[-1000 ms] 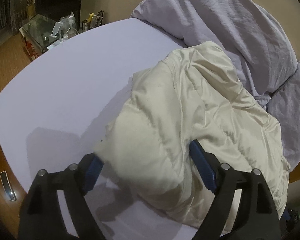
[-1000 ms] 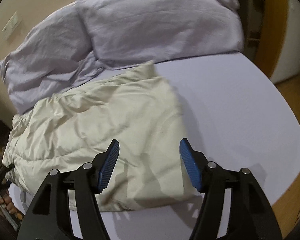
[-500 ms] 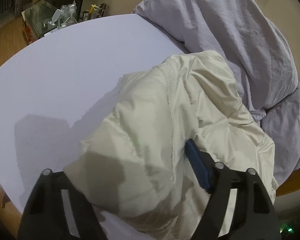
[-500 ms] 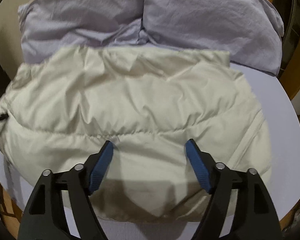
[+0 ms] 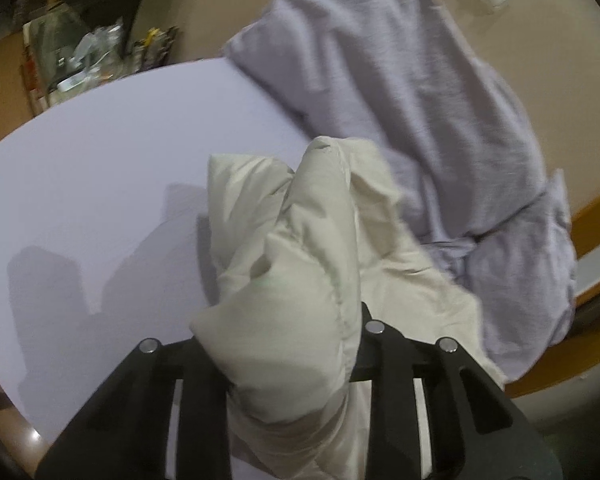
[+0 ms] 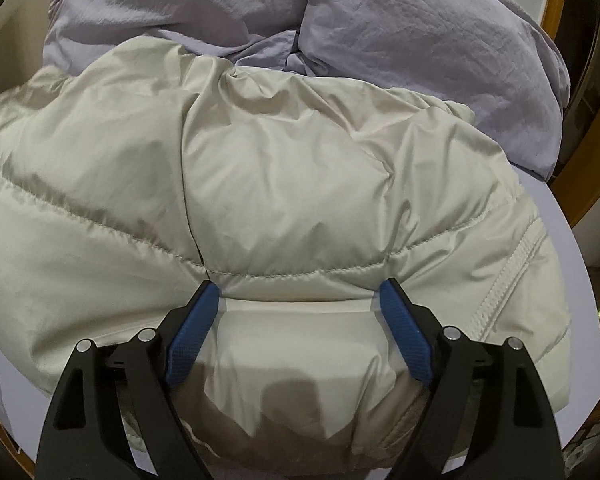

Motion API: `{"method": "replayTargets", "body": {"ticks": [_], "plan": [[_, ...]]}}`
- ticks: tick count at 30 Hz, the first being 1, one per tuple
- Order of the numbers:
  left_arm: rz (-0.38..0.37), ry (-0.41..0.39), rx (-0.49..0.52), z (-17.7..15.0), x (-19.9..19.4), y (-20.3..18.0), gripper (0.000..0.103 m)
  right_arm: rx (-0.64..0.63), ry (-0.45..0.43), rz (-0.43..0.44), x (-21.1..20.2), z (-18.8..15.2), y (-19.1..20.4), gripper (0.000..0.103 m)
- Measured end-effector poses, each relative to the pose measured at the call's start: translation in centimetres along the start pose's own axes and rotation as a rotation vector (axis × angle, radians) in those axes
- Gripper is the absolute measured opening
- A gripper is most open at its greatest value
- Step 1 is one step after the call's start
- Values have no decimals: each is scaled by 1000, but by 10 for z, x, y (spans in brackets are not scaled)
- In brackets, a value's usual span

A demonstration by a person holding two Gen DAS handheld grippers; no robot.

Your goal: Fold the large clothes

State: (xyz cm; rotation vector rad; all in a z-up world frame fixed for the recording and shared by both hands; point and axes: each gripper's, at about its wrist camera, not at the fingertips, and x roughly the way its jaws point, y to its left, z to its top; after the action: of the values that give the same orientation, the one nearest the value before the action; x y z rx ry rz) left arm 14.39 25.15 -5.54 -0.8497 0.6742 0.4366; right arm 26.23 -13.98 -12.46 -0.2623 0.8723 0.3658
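Since one second ago, the left tongs (image 5: 284,360) have gone from straddling the cream quilted puffer jacket (image 6: 284,184) to clamping a bunched fold of it, lifted off the pale lilac bed sheet (image 5: 100,184). Right tongs (image 6: 298,312) stand apart, pads pressed onto the jacket's stitched panel, gripping nothing. Judged step: early fold, one edge being carried over. Next move likely calls for the right tongs to pin or grasp the opposite edge. Only the right view shows the jacket spread wide against the crumpled lavender duvet (image 6: 420,20); only the left shows the raised bunch.
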Motion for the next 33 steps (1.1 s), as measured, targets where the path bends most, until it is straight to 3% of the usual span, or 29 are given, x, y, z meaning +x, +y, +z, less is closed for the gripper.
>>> {"method": "replayTargets", "body": {"ticks": [8,15,22,33], "plan": [[-206,-29,123,-10,-36,-85,26,4,24,18,1,4,-4,85],[-352,11,258,-44,-52,-165,25,16,44,65,-5,8,-14,85],[-421,88,401,-86,-41,-232,25,105,-2,50,-30,9,-56,85],[-430,222,594,-160,-3,-303,26,256,-21,-72,-54,-11,-131,85]]}}
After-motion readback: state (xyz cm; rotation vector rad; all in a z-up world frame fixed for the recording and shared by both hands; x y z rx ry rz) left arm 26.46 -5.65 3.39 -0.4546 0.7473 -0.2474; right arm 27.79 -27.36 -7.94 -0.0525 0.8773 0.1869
